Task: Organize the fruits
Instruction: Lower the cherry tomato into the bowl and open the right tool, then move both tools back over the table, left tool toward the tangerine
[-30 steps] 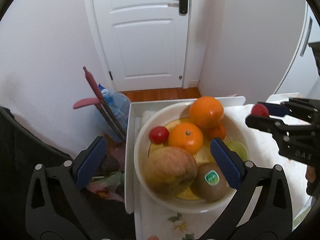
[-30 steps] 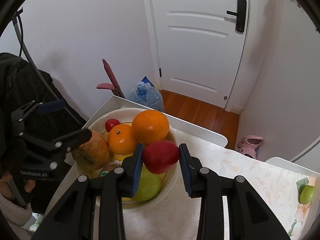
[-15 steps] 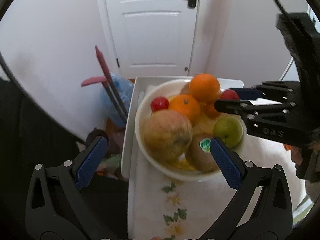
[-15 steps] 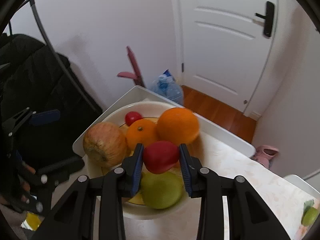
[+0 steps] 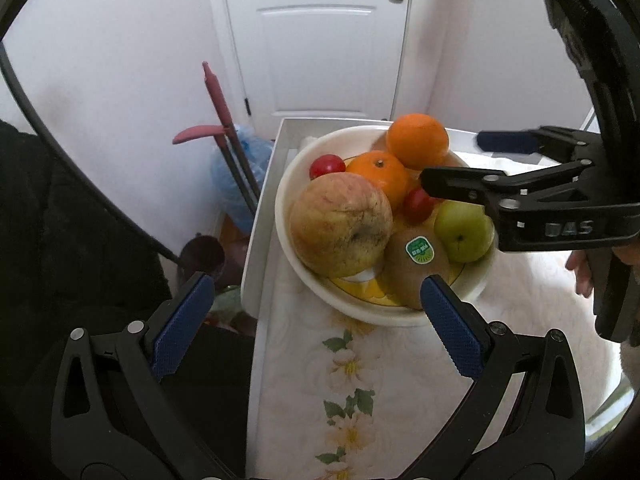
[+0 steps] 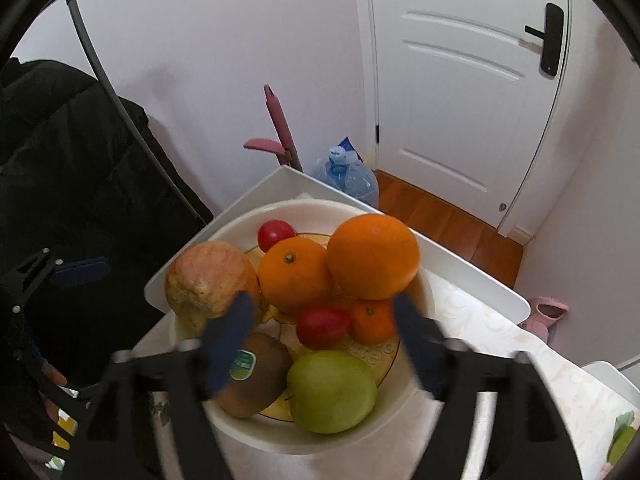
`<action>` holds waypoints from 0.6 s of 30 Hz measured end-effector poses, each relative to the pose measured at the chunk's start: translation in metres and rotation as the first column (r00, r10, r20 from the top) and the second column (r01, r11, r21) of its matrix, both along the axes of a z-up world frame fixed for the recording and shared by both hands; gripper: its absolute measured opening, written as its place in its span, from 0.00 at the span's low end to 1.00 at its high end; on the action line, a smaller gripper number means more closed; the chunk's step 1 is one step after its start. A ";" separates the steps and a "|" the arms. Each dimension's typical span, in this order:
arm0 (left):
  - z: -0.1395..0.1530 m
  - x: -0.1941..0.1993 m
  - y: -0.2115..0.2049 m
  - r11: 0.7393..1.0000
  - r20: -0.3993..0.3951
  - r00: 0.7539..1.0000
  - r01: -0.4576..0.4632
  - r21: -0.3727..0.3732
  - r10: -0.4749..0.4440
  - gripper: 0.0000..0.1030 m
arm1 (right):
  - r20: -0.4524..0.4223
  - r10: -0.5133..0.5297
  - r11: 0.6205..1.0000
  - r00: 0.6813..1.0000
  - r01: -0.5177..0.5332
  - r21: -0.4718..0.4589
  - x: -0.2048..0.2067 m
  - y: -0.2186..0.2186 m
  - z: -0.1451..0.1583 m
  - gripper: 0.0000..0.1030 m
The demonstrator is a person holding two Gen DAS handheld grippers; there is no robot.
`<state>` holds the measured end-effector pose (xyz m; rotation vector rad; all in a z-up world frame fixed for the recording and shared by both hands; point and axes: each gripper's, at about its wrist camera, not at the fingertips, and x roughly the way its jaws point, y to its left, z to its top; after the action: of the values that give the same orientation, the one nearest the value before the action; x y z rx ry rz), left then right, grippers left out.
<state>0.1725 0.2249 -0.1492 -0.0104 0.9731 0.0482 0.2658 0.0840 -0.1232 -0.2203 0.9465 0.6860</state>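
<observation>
- Two grippers hang over one crowded bowl (image 6: pixel 224 432), which sits at the table (image 5: pixel 376 400) corner nearest the door.
- Right gripper (image 6: pixel 324 340): jaws opening, blurred with motion; the red fruit (image 6: pixel 323 326) lies between them but neither pad presses on it. It rests on the pile, touching a small orange (image 6: pixel 372 320) and just above the green apple (image 6: pixel 332 390).
- Left gripper (image 5: pixel 316 328): spread wide, nothing in it, low over the table by the bowl's near rim.
- Risk: the red fruit sits on rounded neighbours, so it may roll down into a gap, or nudge the small orange, once free.
- Risk: the big orange (image 6: pixel 372 256) is perched highest; a finger brushing it on the way out could tip it over the far rim.
- Risk: the bowl is close to the table's raised edge (image 5: pixel 260 216); a sideways knock could shove it against that edge.
- Room: open cloth lies on the near side and to the right. Straight up and back looks the clearest exit.
</observation>
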 end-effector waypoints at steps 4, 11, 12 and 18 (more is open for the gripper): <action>0.005 -0.007 0.000 1.000 0.005 1.000 0.001 0.007 -0.001 1.00 | 0.004 -0.021 1.000 1.000 0.021 0.016 -0.005 -0.006 0.010 1.00; 0.020 -0.015 -0.001 1.000 0.035 0.999 -0.002 0.006 0.002 1.00 | -0.001 -0.036 0.999 0.999 0.036 0.014 -0.017 -0.013 0.018 0.99; 0.024 -0.017 -0.002 1.000 0.040 0.999 0.001 0.015 -0.002 1.00 | 0.000 -0.037 0.999 0.999 0.037 0.013 -0.019 -0.013 0.020 0.99; 0.040 -0.023 -0.006 0.999 0.062 0.998 0.027 0.030 -0.029 1.00 | 0.006 -0.061 0.998 0.998 0.061 0.027 -0.034 -0.019 0.038 1.00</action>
<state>0.1492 0.2188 -0.1092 0.0282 0.9102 0.0356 0.2318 0.0646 -0.0850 -0.1694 0.9338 0.6411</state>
